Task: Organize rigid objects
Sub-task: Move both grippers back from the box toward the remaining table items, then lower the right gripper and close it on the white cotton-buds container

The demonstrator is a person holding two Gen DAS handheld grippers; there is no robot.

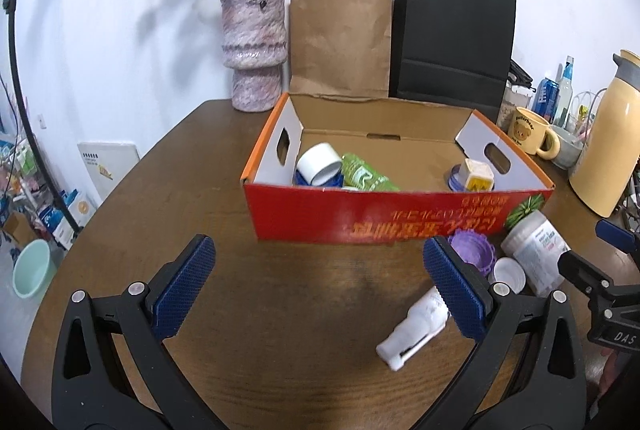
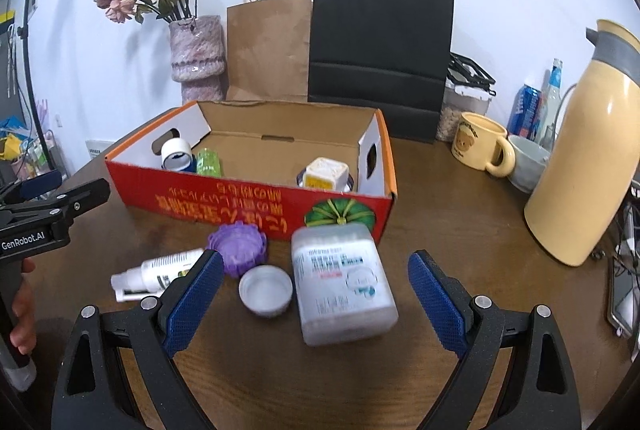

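A red cardboard box stands open on the wooden table; inside lie a white cap, a green bottle and a small cube-shaped jar. In front of the box lie a purple lid, a small white cap, a white spray bottle and a frosted rectangular container. My left gripper is open over bare table left of the spray bottle. My right gripper is open around the white cap and frosted container.
A vase of dried roses, a brown paper bag and a black bag stand behind the box. A yellow mug, a bowl, a cream thermos and bottles crowd the right. A hand holds the left gripper.
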